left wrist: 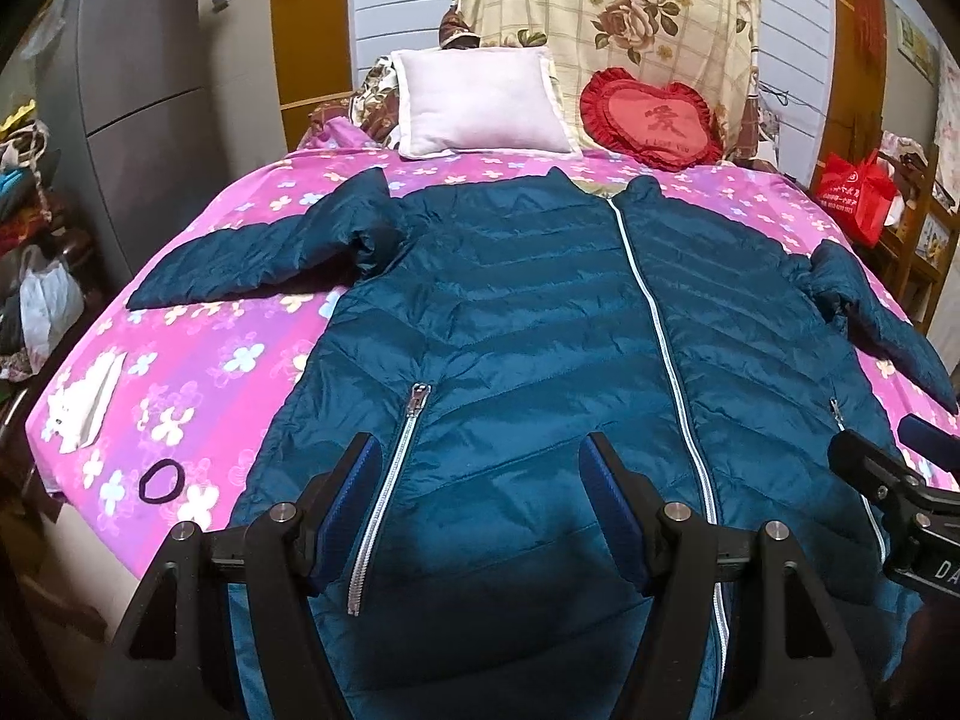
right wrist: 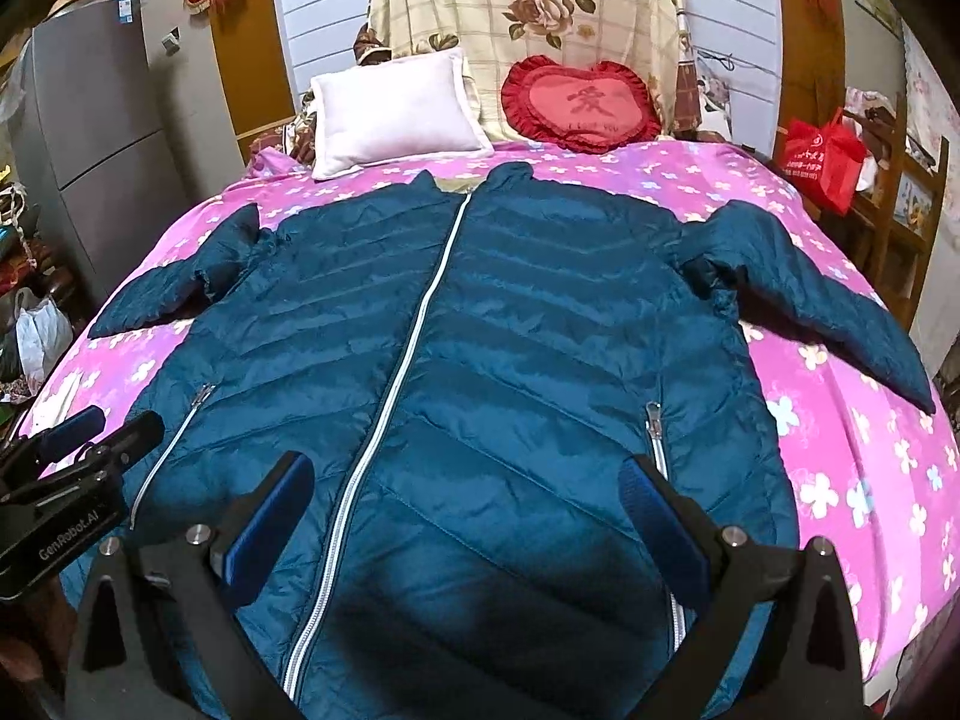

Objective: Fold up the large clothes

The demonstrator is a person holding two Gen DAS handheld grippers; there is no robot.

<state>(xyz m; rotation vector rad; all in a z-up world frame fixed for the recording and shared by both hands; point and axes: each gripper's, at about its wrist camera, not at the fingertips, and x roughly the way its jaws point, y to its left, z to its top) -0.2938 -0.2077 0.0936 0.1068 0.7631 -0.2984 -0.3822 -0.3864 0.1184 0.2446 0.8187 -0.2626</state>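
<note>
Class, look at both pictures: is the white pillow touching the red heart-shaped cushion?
Apart. The right wrist view shows the white pillow and red heart cushion separated by floral bedding.

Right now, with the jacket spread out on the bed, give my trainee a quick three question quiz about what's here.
1. True or false: the jacket lies with its front zipper closed and both sleeves spread out to the sides.
2. Multiple choice: what lies on the bedsheet off the jacket's hem corner, in the left wrist view? A) a black hair tie B) a pair of scissors C) a phone
3. Fill in: the left claw and right claw are both ____ and hold nothing.

Key: 1 true; 2 A, the hair tie; 3 open.
</note>
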